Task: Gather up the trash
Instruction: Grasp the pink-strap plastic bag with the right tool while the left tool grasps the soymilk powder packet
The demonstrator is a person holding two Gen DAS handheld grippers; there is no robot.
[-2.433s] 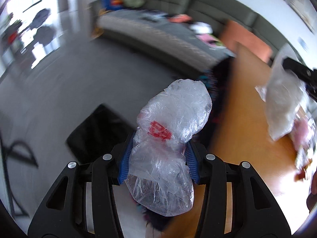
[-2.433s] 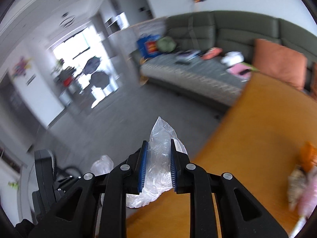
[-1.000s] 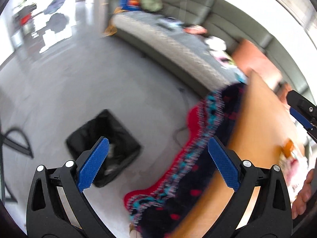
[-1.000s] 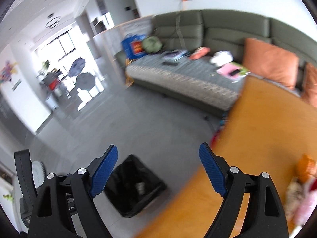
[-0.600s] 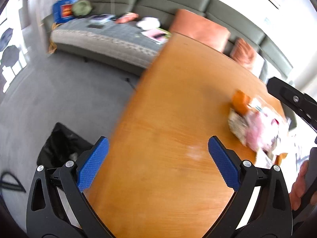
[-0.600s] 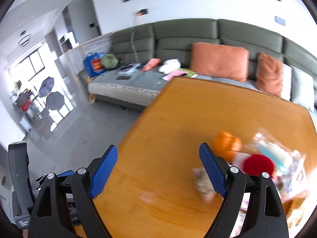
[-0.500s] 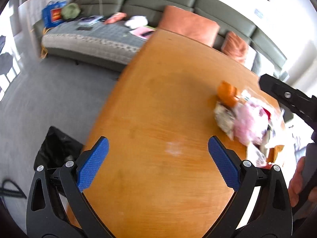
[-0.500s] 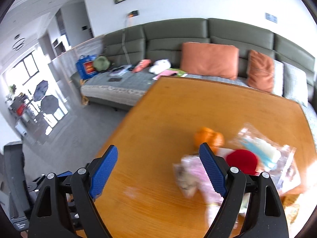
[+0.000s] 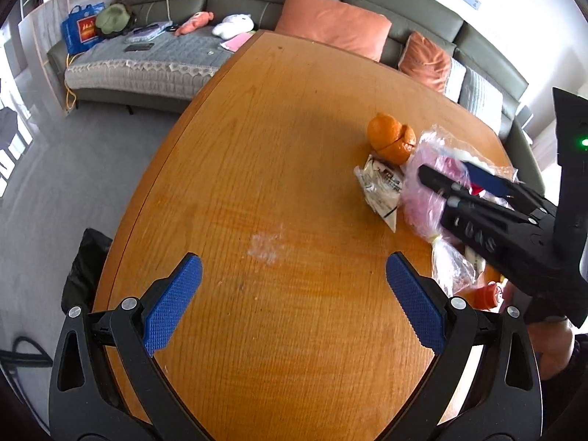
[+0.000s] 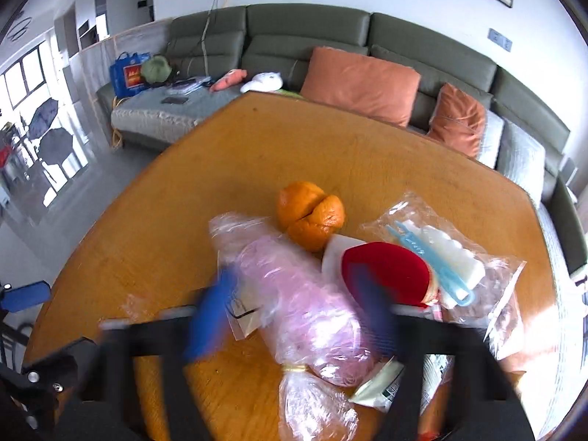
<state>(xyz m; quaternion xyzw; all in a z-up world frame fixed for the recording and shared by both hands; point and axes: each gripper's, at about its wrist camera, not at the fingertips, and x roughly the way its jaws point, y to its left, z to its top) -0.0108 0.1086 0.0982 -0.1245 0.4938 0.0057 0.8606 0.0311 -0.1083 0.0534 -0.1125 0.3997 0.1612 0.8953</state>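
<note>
A heap of trash lies on the right of the wooden table (image 9: 279,139): a tied pink plastic bag (image 10: 305,305), orange peel (image 10: 310,215), a red round lid (image 10: 386,273), a clear bag with a blue comb (image 10: 441,261) and a white wrapper (image 9: 382,187). My right gripper (image 10: 290,310) is open, blurred, its jaws on either side of the pink bag. In the left wrist view the right gripper (image 9: 455,174) reaches over the bag (image 9: 422,198). My left gripper (image 9: 292,305) is open and empty over bare table.
A black-lined trash bin (image 9: 82,268) stands on the grey floor left of the table. A green sofa (image 10: 294,51) with orange cushions (image 10: 362,82) runs behind the table. A whitish smear (image 9: 266,244) marks the tabletop.
Both grippers held plastic bags, then opened over the bin and let them go. Both have swung back over the table; the right one has come down around the pink bag.
</note>
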